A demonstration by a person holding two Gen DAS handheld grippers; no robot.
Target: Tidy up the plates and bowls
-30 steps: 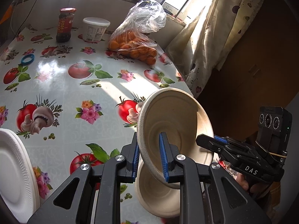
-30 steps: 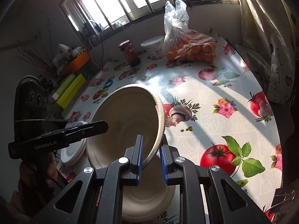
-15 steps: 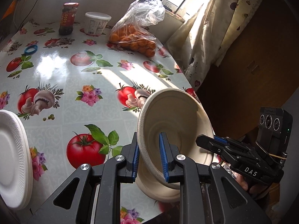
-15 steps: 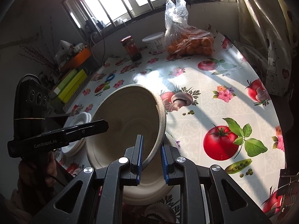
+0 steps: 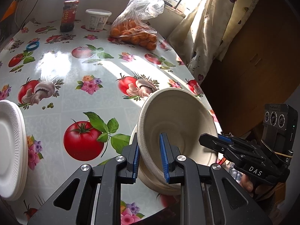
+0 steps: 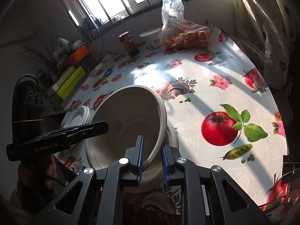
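A beige paper bowl (image 5: 180, 123) is held tilted over the table's near edge by both grippers. My left gripper (image 5: 150, 159) is shut on its left rim; my right gripper (image 6: 151, 159) is shut on its right rim (image 6: 161, 123). A second beige bowl (image 5: 150, 178) sits under it on the table, also seen in the right wrist view (image 6: 168, 150). A stack of white plates (image 5: 9, 150) lies at the left edge, also visible in the right wrist view (image 6: 78, 116).
A bag of oranges (image 5: 136, 31), a white tub (image 5: 97, 18) and a sauce jar (image 5: 68, 15) stand at the far side by the window. A blue ring (image 5: 32, 46) lies far left. A curtain (image 5: 211, 28) hangs right. The flowered tablecloth (image 5: 75, 65) covers the table.
Both grippers with the tilted bowl have drawn back toward the table's near edge. The lower bowl now sits closer under the held one.
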